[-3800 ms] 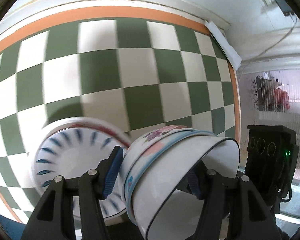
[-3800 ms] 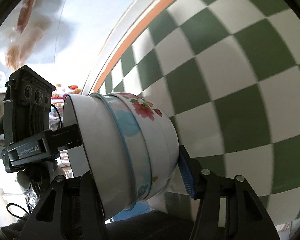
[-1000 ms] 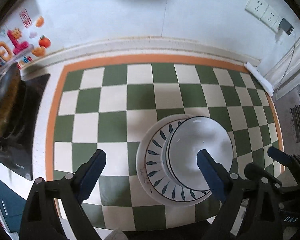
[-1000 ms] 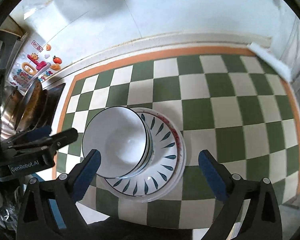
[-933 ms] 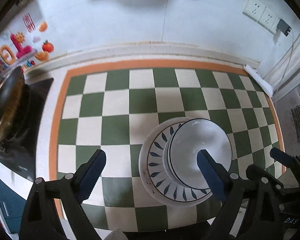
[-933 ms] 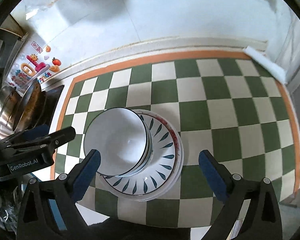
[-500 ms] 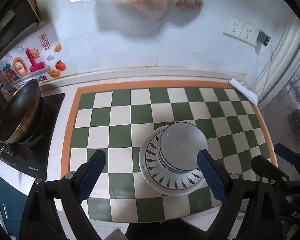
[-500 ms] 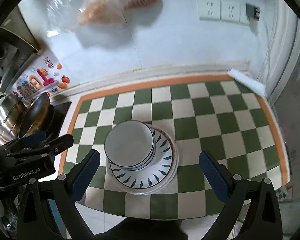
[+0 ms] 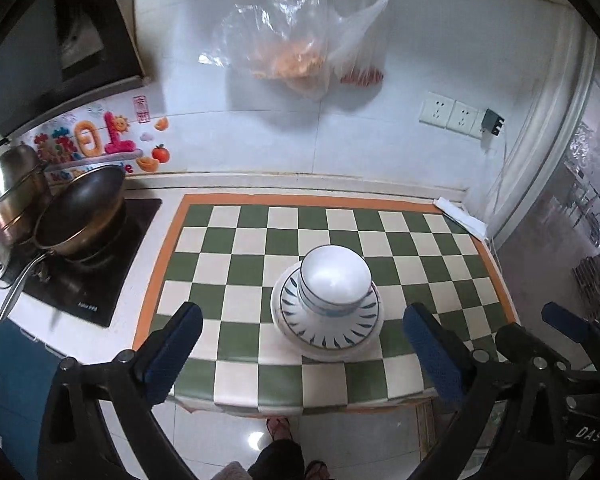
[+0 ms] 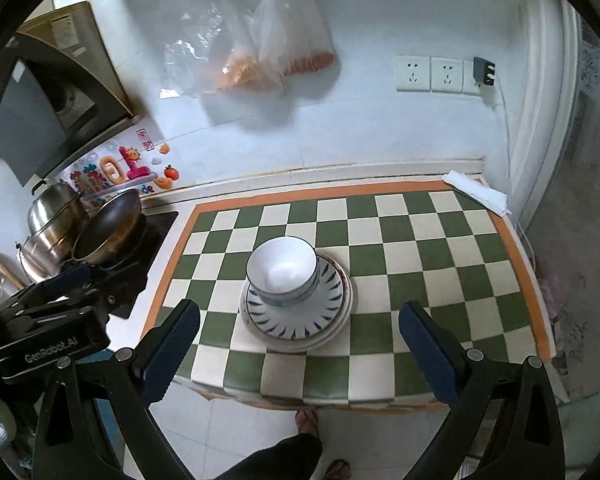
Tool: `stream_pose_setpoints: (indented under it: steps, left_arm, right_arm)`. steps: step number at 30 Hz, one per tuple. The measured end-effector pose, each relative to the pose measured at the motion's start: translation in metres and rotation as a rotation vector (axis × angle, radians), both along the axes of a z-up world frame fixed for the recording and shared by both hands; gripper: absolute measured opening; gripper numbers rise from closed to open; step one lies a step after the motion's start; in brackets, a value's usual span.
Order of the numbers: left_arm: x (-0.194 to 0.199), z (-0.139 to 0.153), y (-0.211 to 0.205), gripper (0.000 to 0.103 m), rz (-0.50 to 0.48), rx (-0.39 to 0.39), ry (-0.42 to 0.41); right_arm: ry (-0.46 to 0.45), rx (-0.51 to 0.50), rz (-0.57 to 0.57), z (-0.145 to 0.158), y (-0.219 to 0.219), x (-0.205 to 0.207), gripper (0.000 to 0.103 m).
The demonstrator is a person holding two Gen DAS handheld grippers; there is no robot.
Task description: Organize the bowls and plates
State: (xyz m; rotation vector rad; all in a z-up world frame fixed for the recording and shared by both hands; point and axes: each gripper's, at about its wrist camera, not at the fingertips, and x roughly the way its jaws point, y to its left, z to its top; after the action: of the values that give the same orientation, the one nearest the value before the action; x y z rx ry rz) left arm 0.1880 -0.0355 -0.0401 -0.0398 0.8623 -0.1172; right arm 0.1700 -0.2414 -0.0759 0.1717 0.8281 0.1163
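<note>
A stack of white bowls (image 9: pixel 335 280) (image 10: pixel 282 272) stands upright on a stack of plates (image 9: pixel 327 330) (image 10: pixel 296 320), the top plate white with dark blue leaf marks. The stack rests on the green-and-white checked counter (image 9: pixel 244 264) (image 10: pixel 420 264). My left gripper (image 9: pixel 304 354) hangs well above and in front of the counter, its jaws opening wide, nothing between them. My right gripper (image 10: pixel 300 350) is likewise high and back from the stack, open and empty. In the left wrist view the right gripper (image 9: pixel 556 336) shows at lower right; in the right wrist view the left gripper (image 10: pixel 56 292) shows at left.
A black hob (image 9: pixel 92 264) with a dark wok (image 9: pixel 80 208) and a steel pot (image 9: pixel 8 192) sits left of the counter. A folded white cloth (image 10: pixel 476 192) lies at the far right corner. Plastic bags (image 9: pixel 296 48) hang on the wall. A person's feet (image 10: pixel 308 420) stand on the floor tiles.
Both grippers have let go of the bowl stack and drawn up and back from the counter. The bowls now sit on the plates, and far more of the kitchen shows.
</note>
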Motion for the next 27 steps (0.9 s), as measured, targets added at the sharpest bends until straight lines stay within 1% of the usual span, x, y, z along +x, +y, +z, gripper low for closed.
stream_pose_setpoints:
  steps: [9, 11, 15, 23, 27]
  left_arm:
    - [-0.066, 0.019, 0.007, 0.103, 0.040, 0.034, -0.017]
    - [-0.078, 0.023, 0.011, 0.103, 0.040, 0.032, -0.008]
    - [-0.103, 0.033, 0.021, 0.103, 0.036, 0.046, -0.028]
    - [-0.139, 0.045, 0.040, 0.103, 0.024, 0.062, -0.044]
    - [-0.149, 0.045, 0.048, 0.103, 0.026, 0.054, -0.046]
  right_arm:
    - [-0.040, -0.030, 0.005, 0.029, 0.002, -0.073, 0.102]
    - [-0.059, -0.048, -0.001, 0.038, 0.005, -0.089, 0.102]
    - [-0.098, -0.069, -0.013, 0.053, 0.016, -0.119, 0.102]
    - [-0.122, -0.072, -0.036, 0.068, 0.033, -0.158, 0.102]
    - [-0.121, -0.072, -0.043, 0.067, 0.037, -0.165, 0.102]
